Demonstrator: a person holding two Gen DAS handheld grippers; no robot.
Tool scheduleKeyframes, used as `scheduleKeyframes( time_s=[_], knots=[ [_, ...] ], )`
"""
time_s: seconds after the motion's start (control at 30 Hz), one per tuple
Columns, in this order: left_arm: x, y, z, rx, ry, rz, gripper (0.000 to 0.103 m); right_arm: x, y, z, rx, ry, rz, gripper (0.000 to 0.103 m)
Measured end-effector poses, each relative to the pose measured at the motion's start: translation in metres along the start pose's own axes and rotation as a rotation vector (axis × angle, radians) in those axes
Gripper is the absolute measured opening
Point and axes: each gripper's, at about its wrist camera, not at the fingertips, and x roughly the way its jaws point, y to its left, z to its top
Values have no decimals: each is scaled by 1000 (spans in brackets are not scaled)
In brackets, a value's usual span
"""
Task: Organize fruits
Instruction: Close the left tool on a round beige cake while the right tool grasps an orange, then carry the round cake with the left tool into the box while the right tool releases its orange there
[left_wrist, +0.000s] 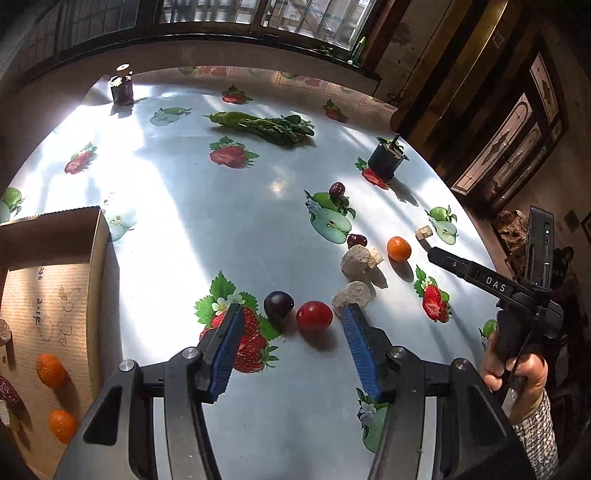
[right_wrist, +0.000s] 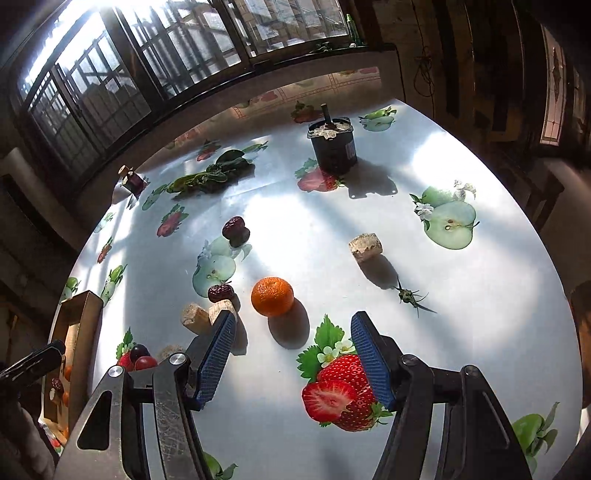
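Note:
My left gripper (left_wrist: 291, 317) is open just above the table, its jaws on either side of a dark plum (left_wrist: 279, 303) and a red tomato-like fruit (left_wrist: 314, 316). My right gripper (right_wrist: 293, 326) is open and empty, a short way before a tangerine (right_wrist: 272, 296), which also shows in the left wrist view (left_wrist: 399, 249). Two red dates (right_wrist: 236, 227) (right_wrist: 221, 292) lie beyond. A cardboard box (left_wrist: 96, 258) at the left holds two tangerines (left_wrist: 50, 370) (left_wrist: 62, 425).
Several beige cork-like chunks (left_wrist: 355, 259) (right_wrist: 365, 246) lie among the fruit. A bunch of greens (left_wrist: 264, 125), a dark bottle (left_wrist: 122, 88) and a black pot (right_wrist: 332, 146) stand farther back. A green stem bit (right_wrist: 408, 295) lies at the right. The tablecloth carries printed fruit.

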Motion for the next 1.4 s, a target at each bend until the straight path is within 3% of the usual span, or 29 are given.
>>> scheduleKeyframes(
  time_s=[0.2,0.43,0.7,0.77,0.87,1.0,1.07,1.4],
  knots=[
    [33,-40,-9,146,7,-25,51,32,4,7,27,-11,2,66],
    [70,-71,-5,304,9,7,51,50,10,7,4,-13,5,62],
    [93,-73,-3,330,33,37,49,54,6,5,0,-14,7,62],
    [96,-75,-4,339,40,41,42,55,4,5,2,-11,9,54],
    [103,-80,-8,370,42,77,32,55,5,4,3,-8,25,49],
    [101,-85,-12,394,35,92,31,56,10,2,-16,-7,24,45],
    [97,-85,-12,388,26,103,31,57,12,1,-22,-6,32,37],
    [41,-81,-16,332,-56,55,32,41,11,0,-26,-76,25,36]
  ],
)
